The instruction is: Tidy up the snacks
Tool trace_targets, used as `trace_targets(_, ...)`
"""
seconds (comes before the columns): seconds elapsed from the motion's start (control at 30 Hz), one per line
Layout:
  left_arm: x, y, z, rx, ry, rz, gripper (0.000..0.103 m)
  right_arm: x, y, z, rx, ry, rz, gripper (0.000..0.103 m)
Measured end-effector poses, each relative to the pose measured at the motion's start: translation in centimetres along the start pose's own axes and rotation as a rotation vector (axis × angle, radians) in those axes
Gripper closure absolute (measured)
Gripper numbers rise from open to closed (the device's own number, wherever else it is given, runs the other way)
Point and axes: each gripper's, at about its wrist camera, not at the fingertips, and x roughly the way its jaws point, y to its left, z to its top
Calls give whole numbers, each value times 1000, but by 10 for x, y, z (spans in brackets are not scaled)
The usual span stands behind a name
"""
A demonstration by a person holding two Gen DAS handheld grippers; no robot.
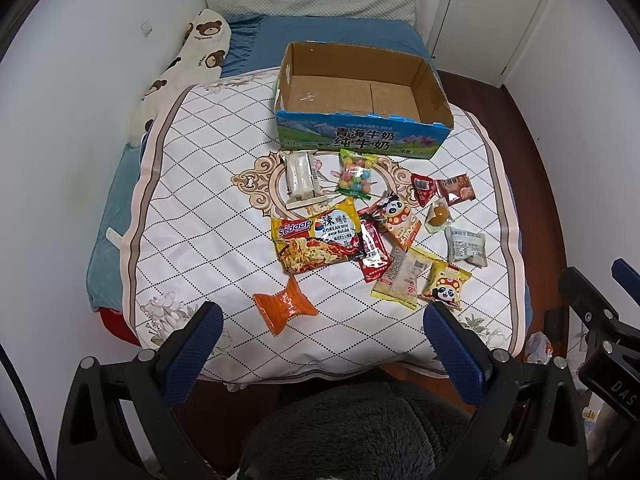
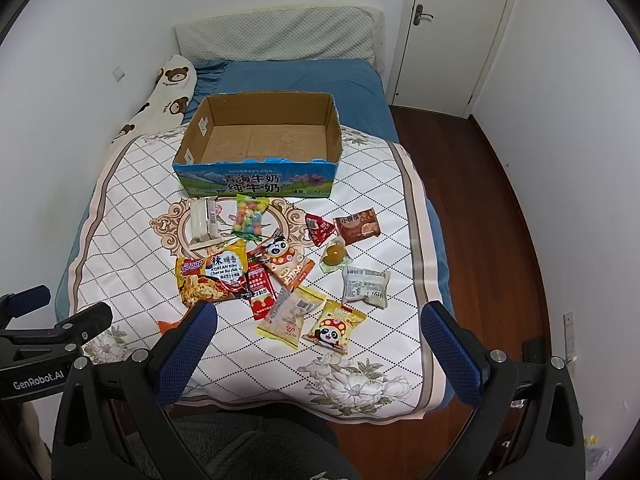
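Observation:
An empty open cardboard milk box (image 1: 352, 96) (image 2: 264, 140) stands on the white quilt at the far side. Several snack packets lie in front of it: a yellow Sedaap noodle pack (image 1: 316, 236) (image 2: 212, 272), a candy bag (image 1: 356, 172) (image 2: 250, 216), an orange packet (image 1: 285, 305), a panda packet (image 1: 444, 285) (image 2: 334, 330), a brown biscuit pack (image 2: 357, 226). My left gripper (image 1: 322, 316) is open and empty, above the near bed edge. My right gripper (image 2: 318, 316) is open and empty, beside it to the right.
The bed has a blue sheet (image 2: 304, 80), a bear-print bolster (image 1: 180, 76) at left and a grey pillow (image 2: 280, 36) at the head. White walls flank the left. A door (image 2: 452, 28) and wood floor (image 2: 480, 208) lie right. A dark fleece lap (image 1: 340, 432) is below.

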Motion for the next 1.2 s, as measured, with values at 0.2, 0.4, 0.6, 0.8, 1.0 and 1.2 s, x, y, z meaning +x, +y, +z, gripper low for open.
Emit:
trace_targets(0.2,1,-1,0,3,2,0,0,0,1,1,-2,-1,-3,0)
trace_targets(0.4,1,-2,0,-1,6,0,0,1,5,2,-11,2,1,0)
trace_targets(0.6,2,-6,-1,1,7,0,0,1,6,4,-11,1,0,0)
trace_targets(0.8,2,-5,-1,0,5,0,0,3,6,4,-12,1,5,0)
trace_targets(1.0,0,-1,-1,-1,11,-4,0,3,6,5,-11,5,5,0)
trace_targets(1.2,1,4,2,-5,12,-6,0,4,9,3,-5,10,9,0)
